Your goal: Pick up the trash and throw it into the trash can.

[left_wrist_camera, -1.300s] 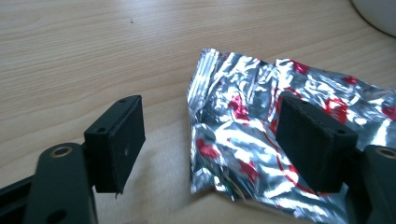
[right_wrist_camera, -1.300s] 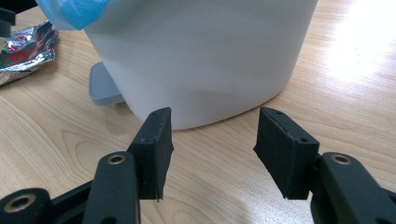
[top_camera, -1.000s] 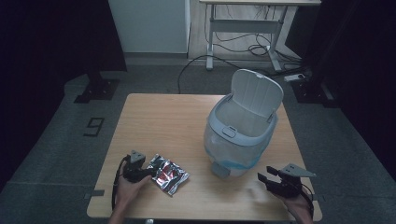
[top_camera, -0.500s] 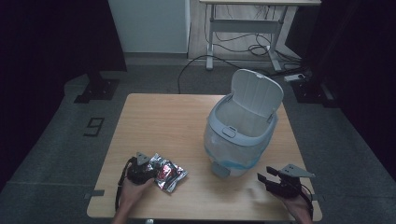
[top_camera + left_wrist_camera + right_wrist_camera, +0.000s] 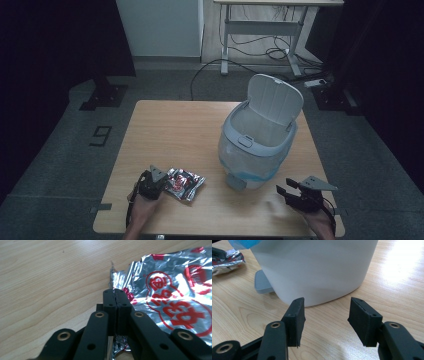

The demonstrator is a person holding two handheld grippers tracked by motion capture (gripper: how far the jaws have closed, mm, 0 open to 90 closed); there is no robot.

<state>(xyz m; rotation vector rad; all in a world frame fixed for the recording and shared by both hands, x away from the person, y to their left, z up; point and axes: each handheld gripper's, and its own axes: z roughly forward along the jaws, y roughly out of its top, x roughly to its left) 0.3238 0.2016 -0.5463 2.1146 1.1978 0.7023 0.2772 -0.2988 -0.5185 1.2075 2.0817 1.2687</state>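
A crumpled silver foil wrapper (image 5: 185,183) with red printed lettering lies flat near the front-left edge of the wooden table (image 5: 180,127). Its surface is creased and reflective, and its near-left edge is pinched between the closed jaws of the left gripper (image 5: 116,298). In the left gripper view the foil spreads to the right of the jaws, its torn silver corner pointing away across the wood.
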